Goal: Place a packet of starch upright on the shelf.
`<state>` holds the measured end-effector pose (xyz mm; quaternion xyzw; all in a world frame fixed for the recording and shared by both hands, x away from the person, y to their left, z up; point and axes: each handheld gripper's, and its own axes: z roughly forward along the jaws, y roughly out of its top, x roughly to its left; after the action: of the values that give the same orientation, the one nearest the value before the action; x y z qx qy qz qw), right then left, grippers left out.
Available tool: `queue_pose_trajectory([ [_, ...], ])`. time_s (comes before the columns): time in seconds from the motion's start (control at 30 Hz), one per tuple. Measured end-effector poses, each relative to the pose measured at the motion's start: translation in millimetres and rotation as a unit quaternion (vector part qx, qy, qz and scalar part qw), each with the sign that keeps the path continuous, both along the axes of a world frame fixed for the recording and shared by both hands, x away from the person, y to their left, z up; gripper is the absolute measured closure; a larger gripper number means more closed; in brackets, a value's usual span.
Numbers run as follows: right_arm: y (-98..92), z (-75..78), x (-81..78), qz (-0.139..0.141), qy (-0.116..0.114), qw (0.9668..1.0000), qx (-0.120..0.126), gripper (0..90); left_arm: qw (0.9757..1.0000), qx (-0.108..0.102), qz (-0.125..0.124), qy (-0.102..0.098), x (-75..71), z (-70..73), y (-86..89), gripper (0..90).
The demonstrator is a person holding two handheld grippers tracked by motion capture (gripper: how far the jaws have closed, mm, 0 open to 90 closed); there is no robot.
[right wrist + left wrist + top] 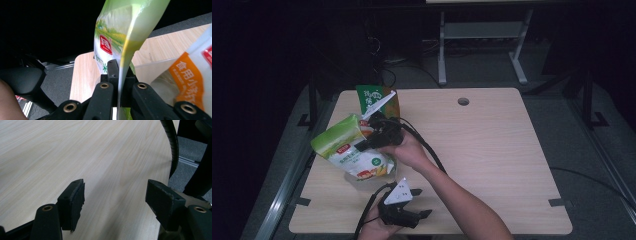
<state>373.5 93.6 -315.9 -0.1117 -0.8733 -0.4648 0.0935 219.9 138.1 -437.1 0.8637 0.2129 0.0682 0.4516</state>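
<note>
Green pouch: one soft, glossy plastic bag [343, 145], pale green at the top and white lower down, with a small red label and printed pictures; it hangs tilted over the left part of the surface, near its far corner, its thin flat edge pinched in the right hand-held gripper.
Right hand-held gripper: [364, 145] clamped tight on the pouch's edge (the right gripper view shows the film [125, 50] running straight up between the two black jaws).
Left hand-held gripper: [422, 202] jaws spread wide with nothing between them, low over the near edge of the surface; its foam pads [75, 202] are black, blocky and frayed at the corners.
Second bag: one darker green packet with orange at its base [374, 100], standing behind the pouch at the far left of the surface.
Orange-and-white bag: a glossy packet with an orange band and white characters [192, 75], close beside the pouch in the right gripper view (whether it is the second bag, I cannot tell).
Surface: one pale wood-grain top [492, 150], smooth, with rounded corners and one round hole [463, 101] near its far edge.
Cables: one ribbed black hose [172, 145] curving over the surface edge.
</note>
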Motion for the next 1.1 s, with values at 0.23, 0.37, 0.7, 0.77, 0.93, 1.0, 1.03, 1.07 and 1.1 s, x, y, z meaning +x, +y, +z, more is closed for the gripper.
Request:
queue_pose_trajectory([
  [0.23,9.2,-13.9,1.5,0.009,0.011,0.9999,-0.007,89.3,1.0000,0.004,-0.002,0.001,-1.0,-0.9,-1.0,31.2],
  [0.37,10.0,-25.2,3.9,0.006,0.020,0.9996,-0.017,89.1,1.0000,0.008,-0.005,0.000,0.0,-1.1,-0.5,31.3],
  [0.7,0.3,-38.6,4.7,0.005,0.008,0.9986,-0.052,83.7,0.9999,0.011,-0.002,0.001,1.7,-1.9,0.6,31.3],
  [0.77,-0.5,-37.1,2.6,0.004,0.005,0.9982,-0.059,83.6,0.9999,0.012,-0.002,-0.001,1.8,-1.9,0.6,31.3],
  [0.93,-6.0,-39.6,0.5,0.000,-0.001,0.9981,-0.062,84.1,1.0000,0.009,0.002,0.000,2.6,-2.1,1.9,31.3],
  [1.0,-8.5,-41.5,0.3,0.000,0.002,0.9980,-0.063,84.9,1.0000,0.006,0.004,0.002,3.0,-2.4,2.2,31.3],
  [1.03,-9.4,-42.6,0.0,-0.002,0.005,0.9980,-0.063,84.9,1.0000,0.006,0.004,0.002,3.1,-2.4,2.4,31.3],
  [1.07,-10.2,-43.7,0.4,-0.001,0.001,0.9981,-0.062,84.9,1.0000,0.006,0.004,0.001,3.3,-2.4,2.5,31.2],
  [1.1,-11.2,-44.3,0.0,-0.002,0.003,0.9980,-0.064,85.0,1.0000,0.006,0.005,0.002,3.4,-2.5,2.5,31.3],
])
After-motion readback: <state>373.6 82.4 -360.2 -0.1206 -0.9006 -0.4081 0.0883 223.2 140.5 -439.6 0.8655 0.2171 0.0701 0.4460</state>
